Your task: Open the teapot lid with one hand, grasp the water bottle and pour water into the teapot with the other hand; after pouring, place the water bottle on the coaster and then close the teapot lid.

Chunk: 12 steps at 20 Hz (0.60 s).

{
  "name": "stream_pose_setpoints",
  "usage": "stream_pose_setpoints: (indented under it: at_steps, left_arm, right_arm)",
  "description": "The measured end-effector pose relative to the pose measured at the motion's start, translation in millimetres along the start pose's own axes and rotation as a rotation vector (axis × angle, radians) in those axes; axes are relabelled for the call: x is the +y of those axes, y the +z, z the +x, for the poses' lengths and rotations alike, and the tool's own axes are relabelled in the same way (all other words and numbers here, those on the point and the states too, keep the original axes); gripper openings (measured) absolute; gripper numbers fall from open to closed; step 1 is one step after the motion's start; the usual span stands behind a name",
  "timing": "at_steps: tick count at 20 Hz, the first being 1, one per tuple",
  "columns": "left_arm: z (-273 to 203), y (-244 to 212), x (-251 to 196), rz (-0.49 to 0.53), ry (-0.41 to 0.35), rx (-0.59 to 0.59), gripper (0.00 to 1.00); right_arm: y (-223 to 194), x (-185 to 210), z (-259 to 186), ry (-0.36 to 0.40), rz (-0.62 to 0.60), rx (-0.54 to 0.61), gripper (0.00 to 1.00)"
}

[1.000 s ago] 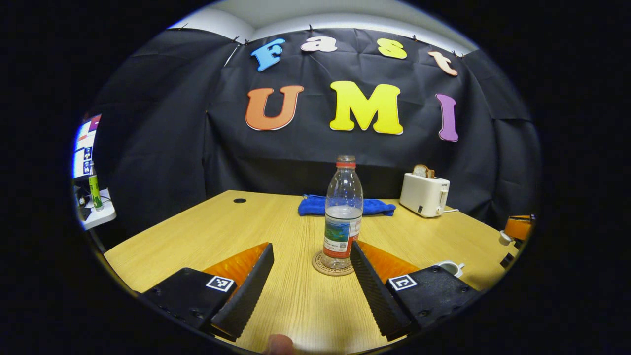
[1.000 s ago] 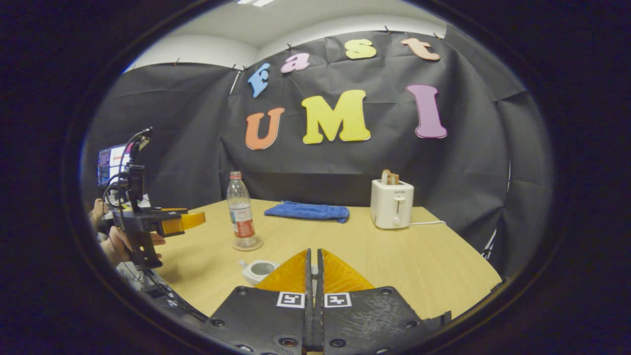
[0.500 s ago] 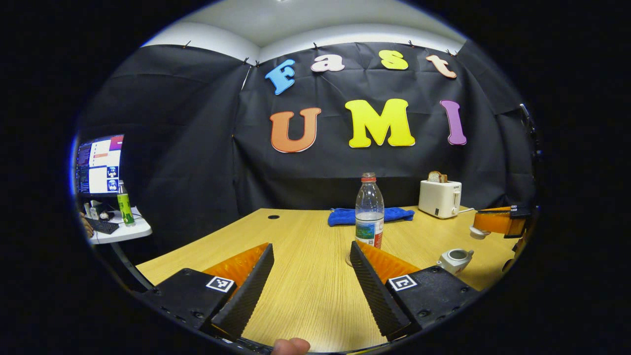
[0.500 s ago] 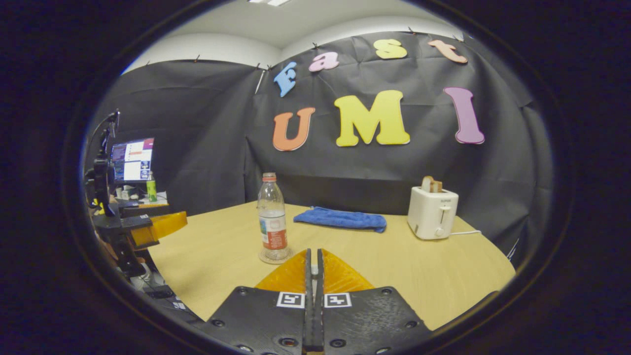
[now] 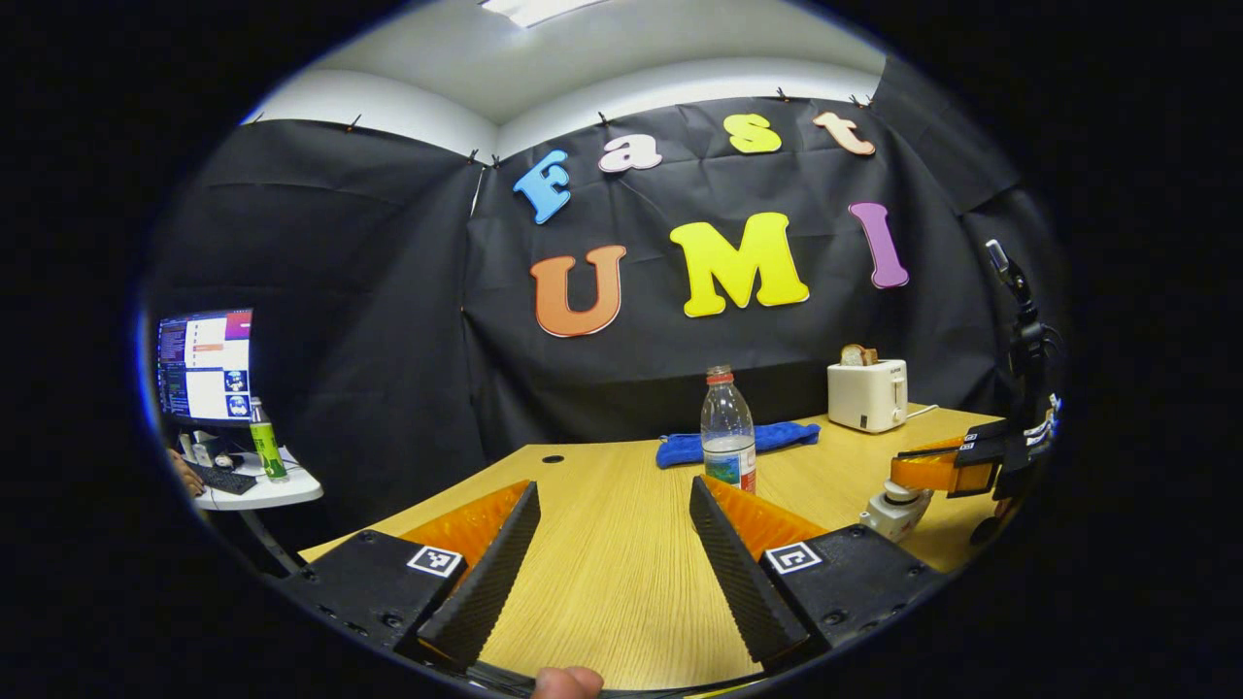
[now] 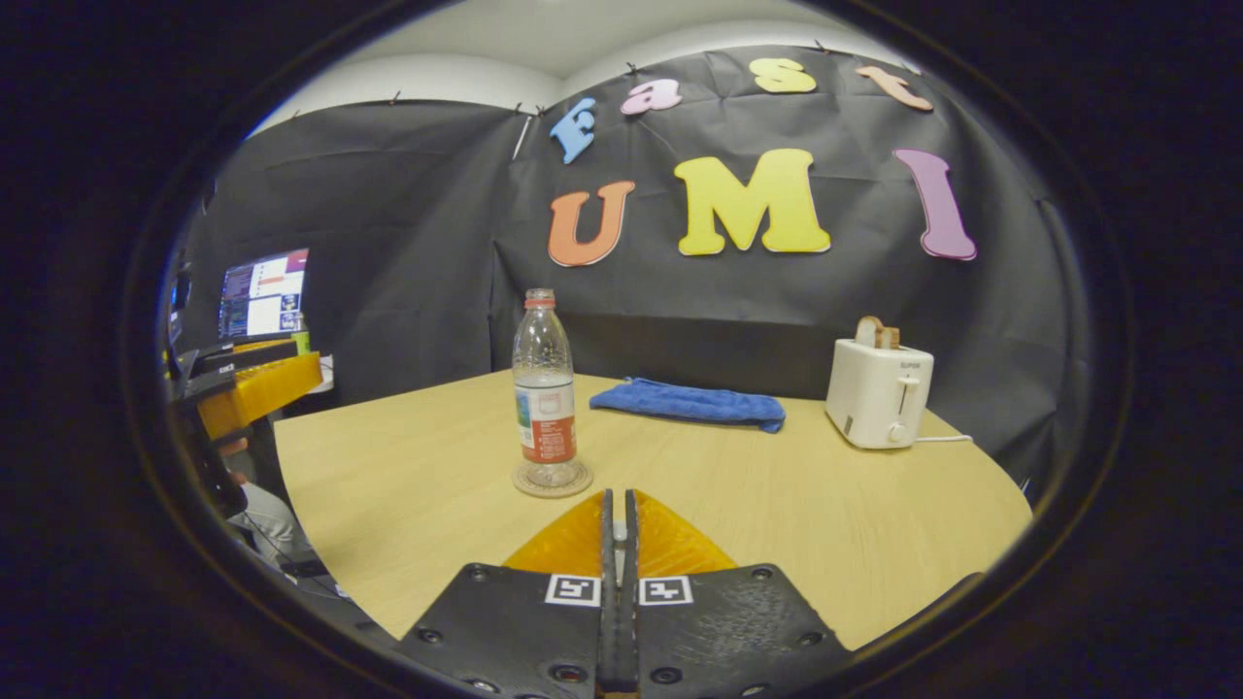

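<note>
Wooden table (image 6: 777, 505) | water bottle (image 6: 544, 388) on coaster (image 6: 553, 480), 11 o'clock | left gripper (image 5: 607, 544) gapes empty | right gripper (image 6: 614, 524) closed over teapot (image 5: 893, 510) | lid closing appears underway, grip contents unclear

**Wooden table and its load**

Light wood table (image 6: 777, 515), grommet hole near the far left edge. On it: coaster (image 6: 553, 481) under upright water bottle (image 6: 544, 388), blue cloth (image 6: 689, 403), white toaster (image 6: 879, 393), white teapot (image 5: 895, 510).
</note>
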<state>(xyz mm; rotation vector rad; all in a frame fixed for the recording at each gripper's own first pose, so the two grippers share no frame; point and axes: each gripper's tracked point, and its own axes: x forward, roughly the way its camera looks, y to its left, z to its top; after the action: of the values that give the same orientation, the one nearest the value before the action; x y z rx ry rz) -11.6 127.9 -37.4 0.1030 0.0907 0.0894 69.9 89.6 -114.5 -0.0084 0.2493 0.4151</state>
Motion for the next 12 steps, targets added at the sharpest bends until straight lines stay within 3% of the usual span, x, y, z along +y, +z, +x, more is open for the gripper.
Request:
stream_pose_setpoints:
  at_steps: [12]
  left_arm:
    - [-3, 3, -1, -0.022, 0.003, -0.005, 0.97]
  right_arm:
    - [-13, -4, 3, -0.004, 0.015, 0.007, 0.0]
